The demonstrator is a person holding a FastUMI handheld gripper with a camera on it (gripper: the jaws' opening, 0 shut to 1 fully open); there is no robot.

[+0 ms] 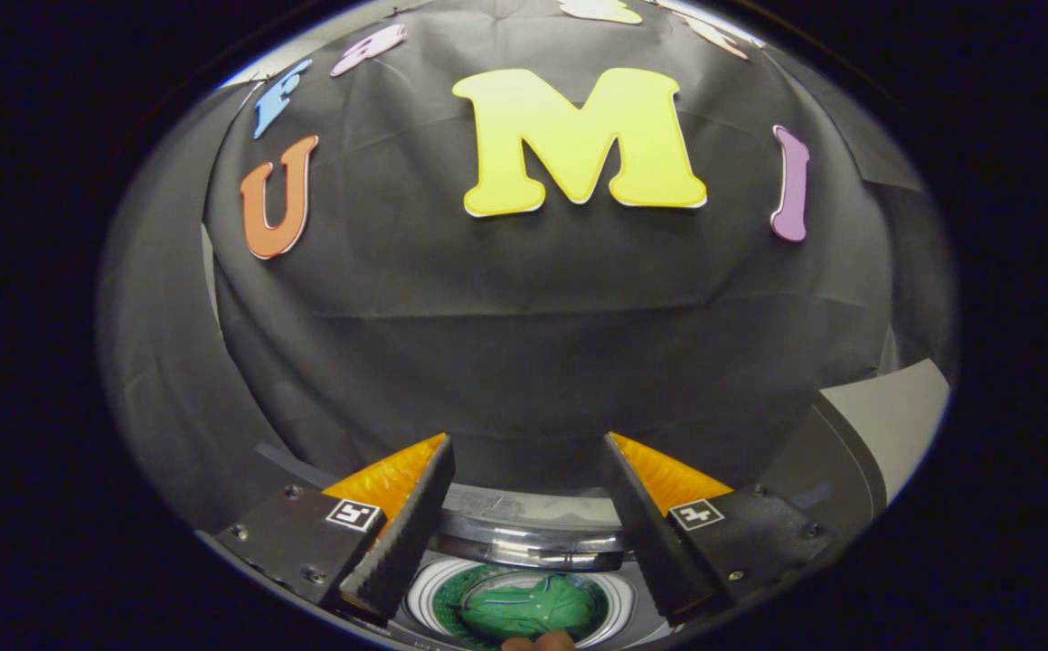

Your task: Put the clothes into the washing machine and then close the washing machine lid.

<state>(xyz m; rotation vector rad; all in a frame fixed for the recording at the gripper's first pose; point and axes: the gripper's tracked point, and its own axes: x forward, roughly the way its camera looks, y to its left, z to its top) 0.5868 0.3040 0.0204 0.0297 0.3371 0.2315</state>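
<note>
Hovering open tool (528,470), one green garment (528,604)

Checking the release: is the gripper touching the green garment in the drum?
Apart. The gripper view shows the gripper open, its fingers spread above the drum, with the green garment lying free below between them.

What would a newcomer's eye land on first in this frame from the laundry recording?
Probably the gripper, its two fingers spread open with nothing between them, pointing toward the black cloth wall of the booth. Low between the fingers lies a green garment already down in the round washing machine drum. The drum's shiny metal rim curves just beyond it, so the lid does not appear to be shut yet.
</note>
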